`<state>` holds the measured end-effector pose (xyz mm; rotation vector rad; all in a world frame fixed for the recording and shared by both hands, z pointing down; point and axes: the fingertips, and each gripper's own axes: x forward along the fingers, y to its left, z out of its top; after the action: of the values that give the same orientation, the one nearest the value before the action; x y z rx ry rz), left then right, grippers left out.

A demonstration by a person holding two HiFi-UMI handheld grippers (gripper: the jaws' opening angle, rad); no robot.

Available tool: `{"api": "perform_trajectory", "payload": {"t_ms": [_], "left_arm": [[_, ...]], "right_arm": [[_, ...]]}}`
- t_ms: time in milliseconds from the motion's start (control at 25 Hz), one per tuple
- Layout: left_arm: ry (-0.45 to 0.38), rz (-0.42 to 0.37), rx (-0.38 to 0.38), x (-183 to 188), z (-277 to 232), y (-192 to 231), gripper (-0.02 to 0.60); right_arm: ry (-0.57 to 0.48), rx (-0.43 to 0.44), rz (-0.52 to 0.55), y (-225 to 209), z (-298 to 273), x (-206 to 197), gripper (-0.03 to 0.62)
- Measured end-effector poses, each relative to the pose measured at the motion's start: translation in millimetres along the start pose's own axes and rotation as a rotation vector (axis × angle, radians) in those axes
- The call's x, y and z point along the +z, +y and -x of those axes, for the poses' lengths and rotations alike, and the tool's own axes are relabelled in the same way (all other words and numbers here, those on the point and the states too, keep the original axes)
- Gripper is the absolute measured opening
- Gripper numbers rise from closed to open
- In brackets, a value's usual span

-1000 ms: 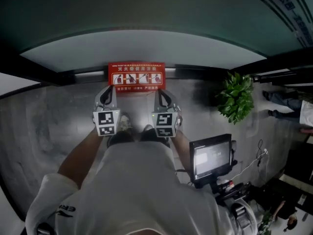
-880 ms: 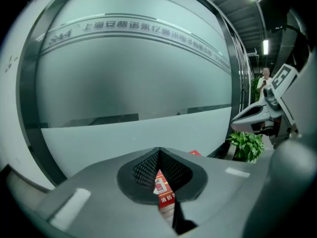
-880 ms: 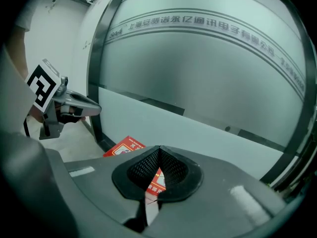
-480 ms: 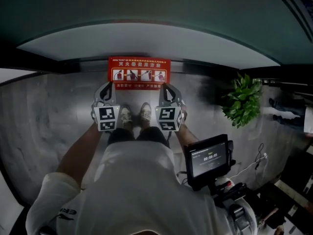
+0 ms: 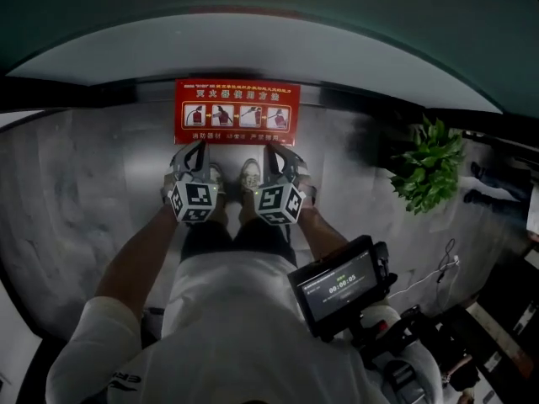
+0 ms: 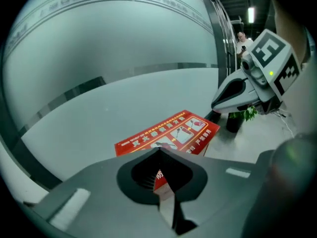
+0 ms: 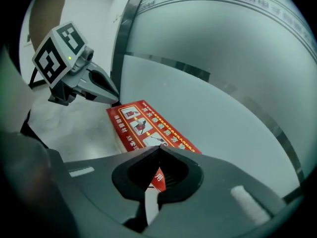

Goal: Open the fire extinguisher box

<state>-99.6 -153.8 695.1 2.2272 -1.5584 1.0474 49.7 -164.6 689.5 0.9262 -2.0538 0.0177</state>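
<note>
Red extinguisher box (image 5: pixel 237 112) against frosted glass (image 5: pixel 253 53); plant (image 5: pixel 429 171) nearby.

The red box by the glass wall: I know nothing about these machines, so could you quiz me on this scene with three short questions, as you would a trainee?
1. True or false: the lid of the fire extinguisher box is already raised.
2. Pick one: seen from where the person stands, the potted plant is (A) left of the box, (B) right of the box, (C) on top of the box.
3. Fill the gap: the left gripper and the right gripper both point at the box, with their jaws ____ and nothing between them.

Key: 1 false, the lid lies flat and closed. 2 B. 3 shut.
</note>
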Motion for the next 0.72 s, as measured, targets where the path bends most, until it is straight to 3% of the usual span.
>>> {"api": "perform_trajectory", "payload": {"t_ms": [200, 480, 720], "left_arm": [[0.023, -0.057, -0.024, -24, -18, -18, 0.002], [0.051, -0.174, -0.022, -40, -34, -30, 0.003], [0.042, -0.311, 0.009, -50, -40, -40, 0.026]], "right_arm": [[0.007, 0.048, 0.085, 32, -24, -17, 0.014], [-0.005, 0.049, 0.233, 56, -45, -25, 0.017], [-0.013, 0.068, 0.305, 72, -53, -30, 0.087]]}}
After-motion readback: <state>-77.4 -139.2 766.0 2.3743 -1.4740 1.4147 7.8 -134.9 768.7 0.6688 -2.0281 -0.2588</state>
